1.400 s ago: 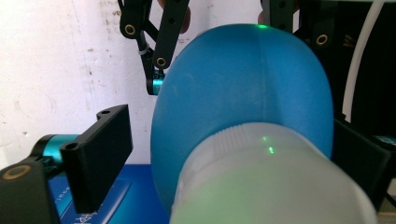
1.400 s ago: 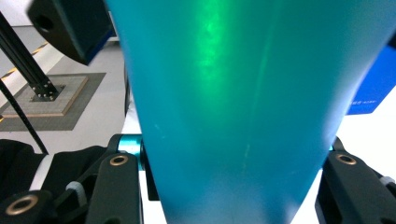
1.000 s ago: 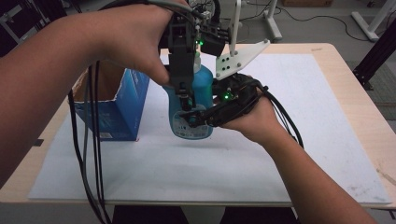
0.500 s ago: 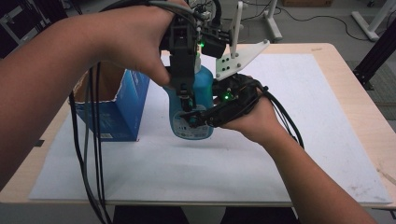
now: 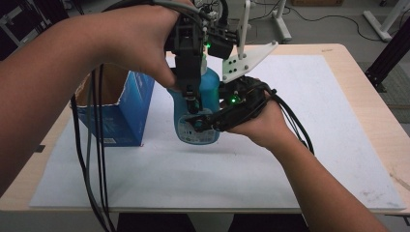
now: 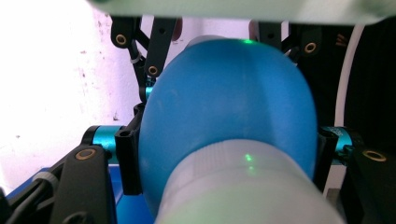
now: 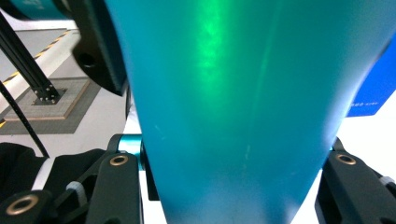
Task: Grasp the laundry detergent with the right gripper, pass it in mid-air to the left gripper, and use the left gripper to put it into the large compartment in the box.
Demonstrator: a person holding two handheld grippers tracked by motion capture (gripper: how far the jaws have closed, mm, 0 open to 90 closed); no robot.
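Blue bottle [image 5: 200, 108] upright on the white mat [image 5: 290, 164], just beside the open blue box [image 5: 123, 108] toward the table's left edge. Right gripper [image 5: 203, 123] clamps the bottle's lower body from the side, as before. Left gripper [image 5: 191, 96], reaching down from above, has just been closing its jaws around the bottle's upper part; bottle and box are unmoved.
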